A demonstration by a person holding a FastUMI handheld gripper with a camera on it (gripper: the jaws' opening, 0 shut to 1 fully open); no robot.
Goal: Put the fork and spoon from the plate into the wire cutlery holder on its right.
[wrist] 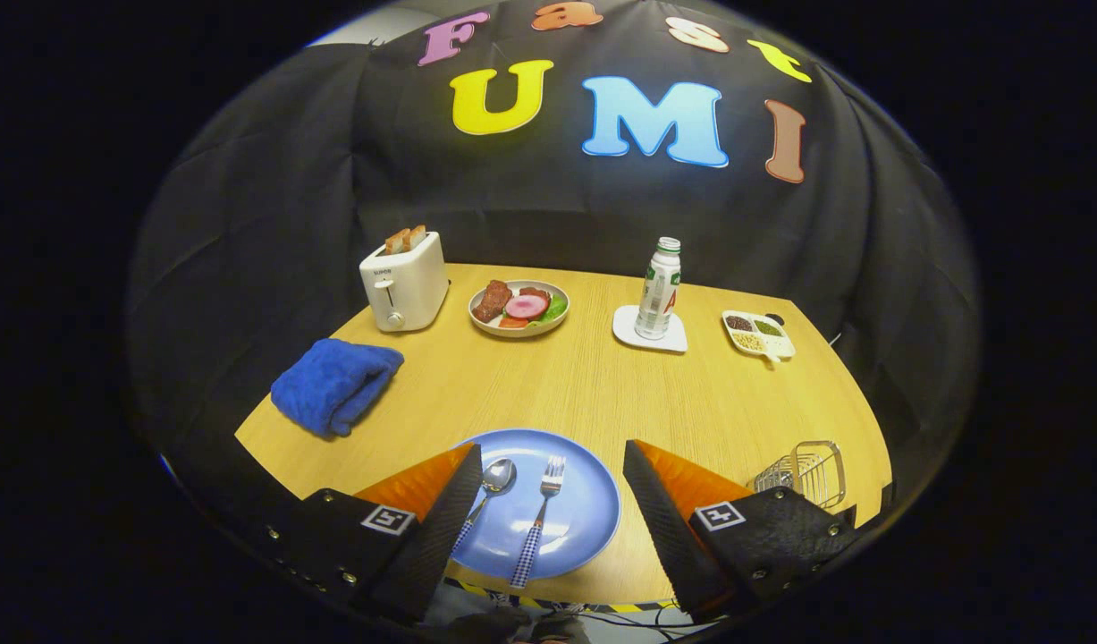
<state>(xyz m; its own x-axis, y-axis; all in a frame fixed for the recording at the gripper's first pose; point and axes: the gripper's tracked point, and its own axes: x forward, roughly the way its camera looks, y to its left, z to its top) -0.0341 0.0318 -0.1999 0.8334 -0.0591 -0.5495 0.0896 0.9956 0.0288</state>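
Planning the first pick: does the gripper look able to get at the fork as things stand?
Probably yes. The gripper is open, and the fork lies bare on the blue plate between its fingers, apart from the spoon, with nothing over it.

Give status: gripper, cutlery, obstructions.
Hand-held gripper open above round blue plate. Checked-handled metal spoon and fork lie there between fingers. Wire cutlery holder right, path unobstructed.
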